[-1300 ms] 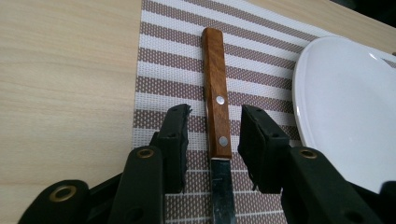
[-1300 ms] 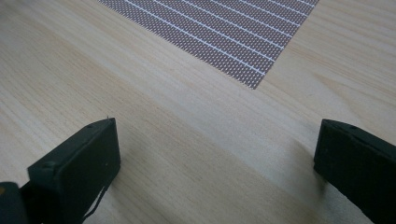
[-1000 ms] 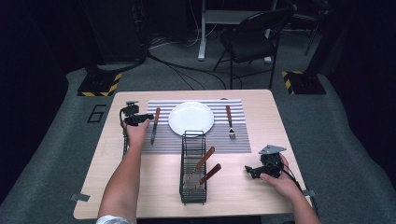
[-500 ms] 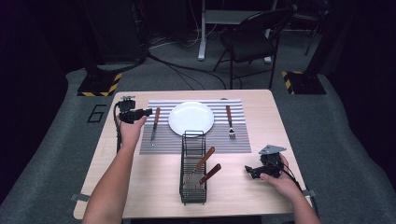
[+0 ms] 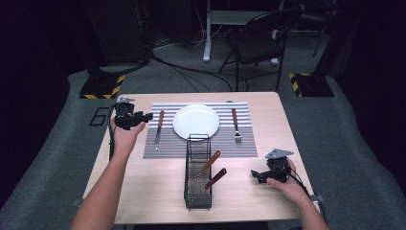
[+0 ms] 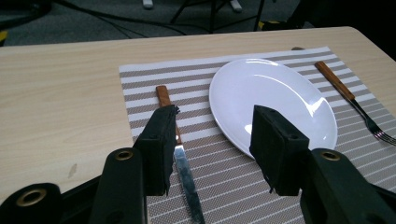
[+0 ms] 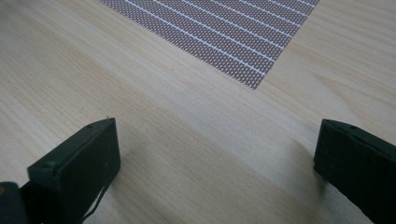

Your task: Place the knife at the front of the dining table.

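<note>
The left gripper hangs above the worktop just off the left edge of the striped placemat, its jaws partly spread with nothing between them; they have just been opening a little. In the left gripper view the table knife lies flat on the placemat below those jaws, wooden handle pointing away, blade toward the camera, close beside the white plate but not touching it. A fork lies on the placemat's far side of the plate. The wire basket stands near the front edge with two wooden-handled utensils leaning inside. The right gripper rests low on bare wood right of the basket, jaws spread wide and empty, the placemat's corner just ahead. Bare wood lies open left of the placemat.
</note>
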A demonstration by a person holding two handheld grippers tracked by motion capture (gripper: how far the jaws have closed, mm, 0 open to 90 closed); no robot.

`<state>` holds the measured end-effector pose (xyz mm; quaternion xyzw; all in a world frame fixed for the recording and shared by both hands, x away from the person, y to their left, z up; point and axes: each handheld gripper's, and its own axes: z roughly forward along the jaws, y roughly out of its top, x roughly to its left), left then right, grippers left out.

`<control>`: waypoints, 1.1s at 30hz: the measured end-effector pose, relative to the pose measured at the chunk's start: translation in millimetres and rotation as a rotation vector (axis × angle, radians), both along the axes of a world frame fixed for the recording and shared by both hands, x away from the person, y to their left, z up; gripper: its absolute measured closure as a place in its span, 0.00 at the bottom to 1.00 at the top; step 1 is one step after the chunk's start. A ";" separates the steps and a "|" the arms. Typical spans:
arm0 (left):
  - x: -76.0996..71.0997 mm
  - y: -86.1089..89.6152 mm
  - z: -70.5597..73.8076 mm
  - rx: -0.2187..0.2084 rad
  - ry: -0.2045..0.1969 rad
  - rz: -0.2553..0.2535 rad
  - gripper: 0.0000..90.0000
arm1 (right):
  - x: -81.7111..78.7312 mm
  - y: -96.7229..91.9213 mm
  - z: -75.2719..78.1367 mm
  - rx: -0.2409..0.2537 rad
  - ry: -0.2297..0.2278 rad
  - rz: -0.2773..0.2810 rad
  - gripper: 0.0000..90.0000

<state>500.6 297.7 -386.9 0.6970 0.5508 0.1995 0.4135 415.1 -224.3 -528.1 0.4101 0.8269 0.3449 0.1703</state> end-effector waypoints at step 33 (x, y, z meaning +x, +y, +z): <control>-108.2 58.5 -96.3 0.047 0.017 -0.039 0.41 | 0.0 0.0 0.0 0.001 0.001 -0.001 0.00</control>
